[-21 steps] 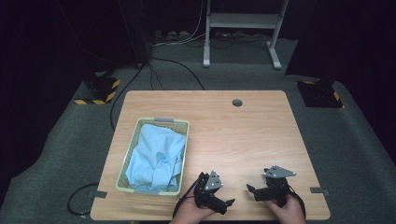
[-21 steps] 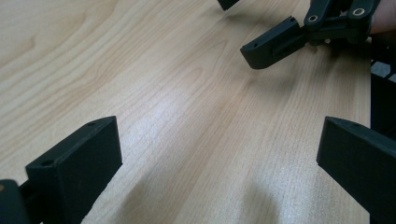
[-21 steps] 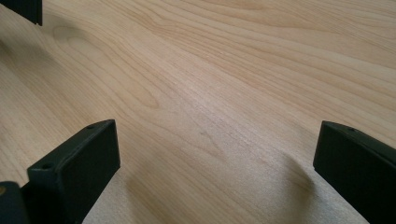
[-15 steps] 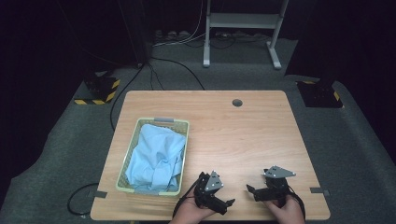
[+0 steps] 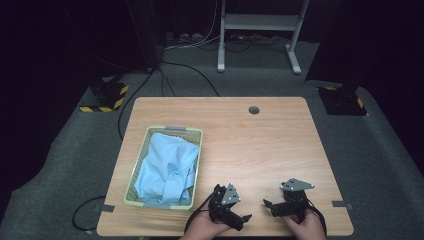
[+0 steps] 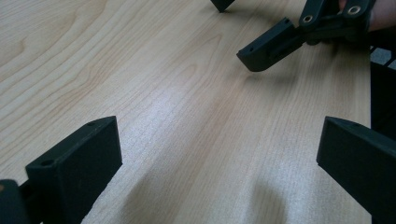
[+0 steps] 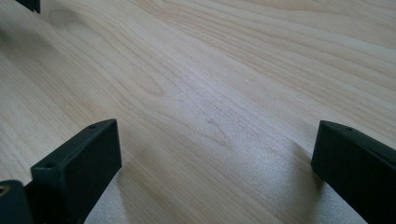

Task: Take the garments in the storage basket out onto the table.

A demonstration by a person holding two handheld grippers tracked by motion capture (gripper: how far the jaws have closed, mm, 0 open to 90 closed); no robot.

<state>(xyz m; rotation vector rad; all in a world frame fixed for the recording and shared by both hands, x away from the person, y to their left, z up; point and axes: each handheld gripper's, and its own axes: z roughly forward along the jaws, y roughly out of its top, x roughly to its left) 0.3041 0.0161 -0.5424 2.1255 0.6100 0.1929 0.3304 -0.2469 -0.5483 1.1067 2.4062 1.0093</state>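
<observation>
- Both tongs rested low at the near edge of the worktop (image 5: 260, 145), each held in a hand, pointing roughly toward one another.
- The left tongs (image 5: 243, 218) stood with jaws wide apart, nothing between them but bare wood.
- The right tongs (image 5: 268, 205) were likewise spread apart and empty.
- The light blue cloth (image 5: 167, 167) lay crumpled inside the pale green basket (image 5: 175, 131), on the left side of the worktop, just beside the left tongs and touched by neither.
- Judged from this, the work had not begun: this looked like the ready pose before reaching.
- The next move likely called for the left tongs to swing over the basket rim, descend onto a raised fold and pinch it.
</observation>
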